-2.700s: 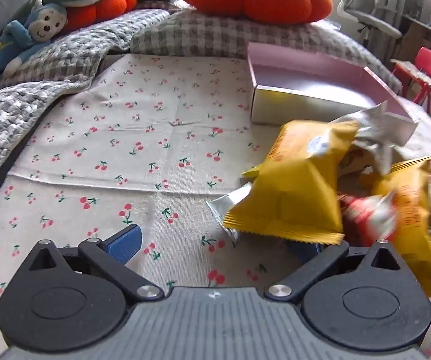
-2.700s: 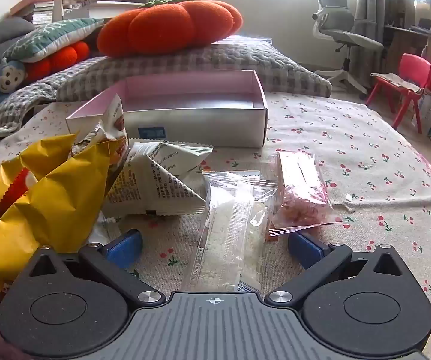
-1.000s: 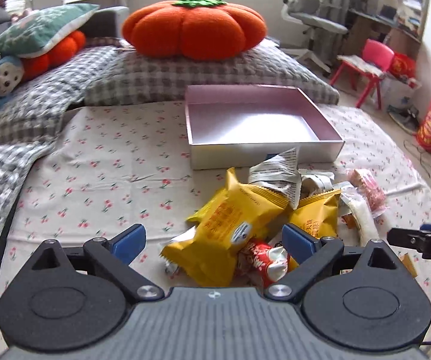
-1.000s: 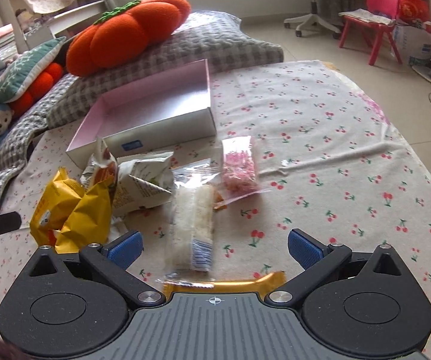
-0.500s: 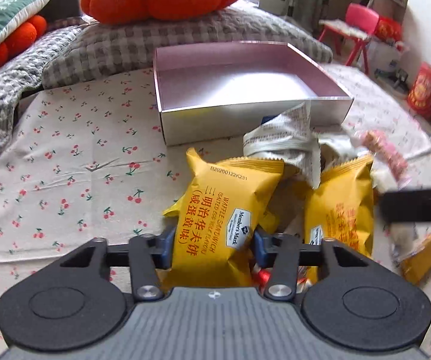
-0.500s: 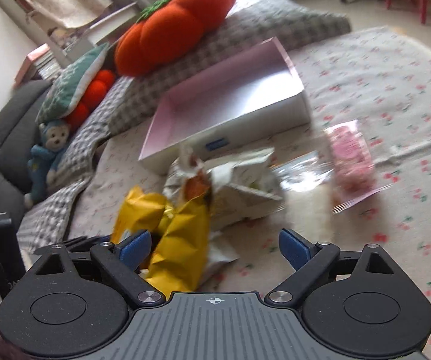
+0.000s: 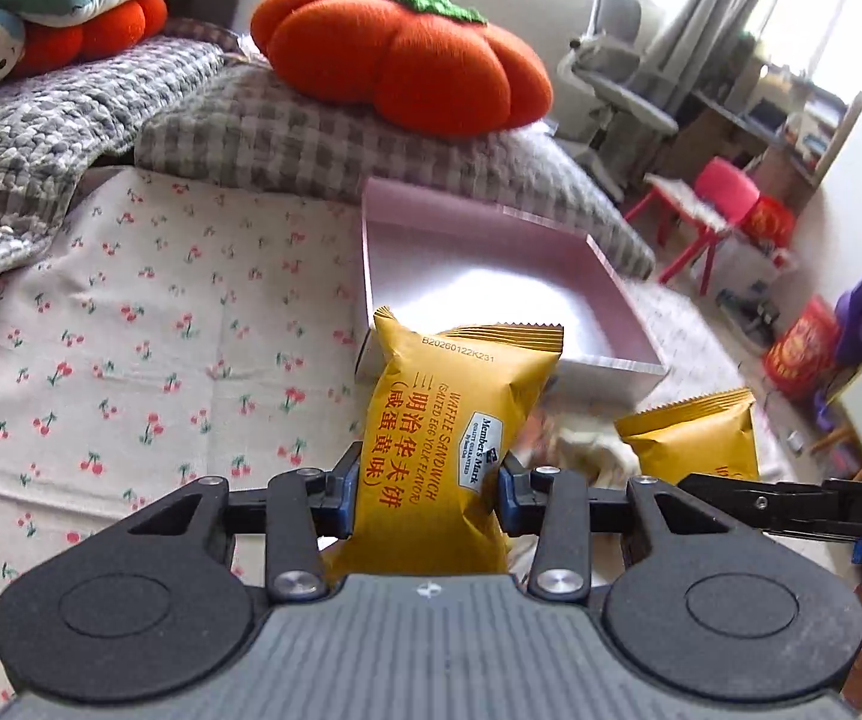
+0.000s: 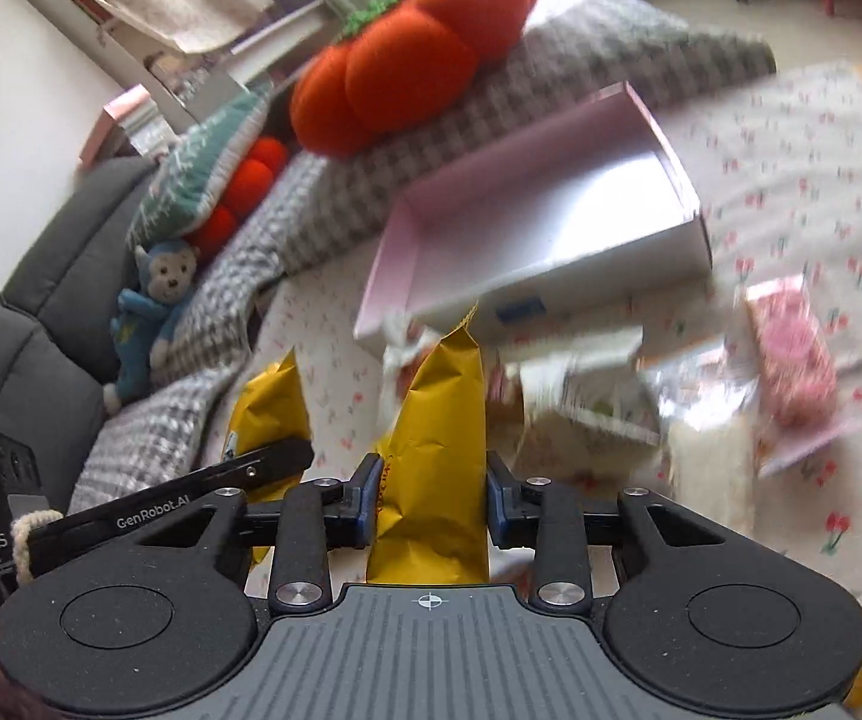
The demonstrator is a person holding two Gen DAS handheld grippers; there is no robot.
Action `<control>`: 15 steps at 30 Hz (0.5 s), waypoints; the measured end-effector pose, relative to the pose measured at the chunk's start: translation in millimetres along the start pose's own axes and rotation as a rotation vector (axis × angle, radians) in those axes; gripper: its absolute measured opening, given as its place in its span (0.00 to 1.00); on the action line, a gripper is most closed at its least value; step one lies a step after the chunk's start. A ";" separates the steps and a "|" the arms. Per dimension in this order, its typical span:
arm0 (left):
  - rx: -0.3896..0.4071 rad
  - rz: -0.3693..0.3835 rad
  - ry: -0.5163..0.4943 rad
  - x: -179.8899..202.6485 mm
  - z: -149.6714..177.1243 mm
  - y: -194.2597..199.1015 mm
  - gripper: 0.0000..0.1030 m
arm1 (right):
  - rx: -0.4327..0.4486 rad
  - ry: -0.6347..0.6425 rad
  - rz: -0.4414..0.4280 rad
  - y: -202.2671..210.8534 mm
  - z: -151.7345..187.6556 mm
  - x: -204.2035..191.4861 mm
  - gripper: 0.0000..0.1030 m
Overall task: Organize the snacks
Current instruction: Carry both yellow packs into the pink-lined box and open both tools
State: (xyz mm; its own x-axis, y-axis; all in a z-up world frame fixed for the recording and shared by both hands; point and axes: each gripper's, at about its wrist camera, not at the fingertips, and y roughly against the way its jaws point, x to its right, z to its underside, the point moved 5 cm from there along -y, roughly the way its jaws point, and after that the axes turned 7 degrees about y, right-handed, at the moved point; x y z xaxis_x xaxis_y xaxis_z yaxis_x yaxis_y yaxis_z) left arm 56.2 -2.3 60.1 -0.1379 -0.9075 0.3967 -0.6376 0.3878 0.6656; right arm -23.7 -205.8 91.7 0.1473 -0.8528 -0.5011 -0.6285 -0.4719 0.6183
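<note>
My left gripper [image 7: 428,501] is shut on a yellow waffle sandwich packet [image 7: 448,420] and holds it up in front of the open pink box [image 7: 490,276]. My right gripper [image 8: 431,504] is shut on a second yellow packet [image 8: 439,450], which also shows in the left wrist view [image 7: 694,444]. The first packet, in the left gripper, shows at the left in the right wrist view [image 8: 272,414]. The pink box [image 8: 550,228] stands empty beyond both packets. Loose snacks lie on the cherry-print cloth: a white-grey packet [image 8: 586,408], a clear bag of white snack [image 8: 706,456] and a pink snack bag [image 8: 790,354].
An orange pumpkin cushion [image 7: 401,54] sits on grey checked pillows [image 7: 287,138] behind the box. A blue monkey toy [image 8: 155,312] lies at the left by the grey sofa. A red child's chair [image 7: 712,204] and an office chair [image 7: 616,90] stand on the floor beyond.
My right gripper has closed on the second yellow packet and lifted it. My left gripper has raised its yellow packet off the cloth, towards the pink box.
</note>
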 end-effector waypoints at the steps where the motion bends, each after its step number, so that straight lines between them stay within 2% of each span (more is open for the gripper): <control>1: 0.007 0.014 0.013 1.3 -6.0 -1.2 0.37 | 0.017 0.012 0.010 3.4 -8.1 2.5 0.32; 7: 0.040 0.038 0.046 7.1 -48.3 -29.6 0.37 | 0.105 0.036 0.111 -2.0 -65.9 39.9 0.32; 15: 0.015 0.003 0.037 24.9 -93.5 -102.6 0.37 | 0.121 0.128 0.231 -54.8 -132.1 64.3 0.32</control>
State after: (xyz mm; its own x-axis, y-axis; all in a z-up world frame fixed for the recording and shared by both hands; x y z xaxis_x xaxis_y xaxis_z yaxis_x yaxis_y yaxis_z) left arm 189.1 -49.6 60.8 -0.1119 -0.8999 0.4216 -0.6486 0.3875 0.6550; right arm 121.1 -264.3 105.6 0.0804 -0.9595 -0.2699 -0.7417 -0.2385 0.6268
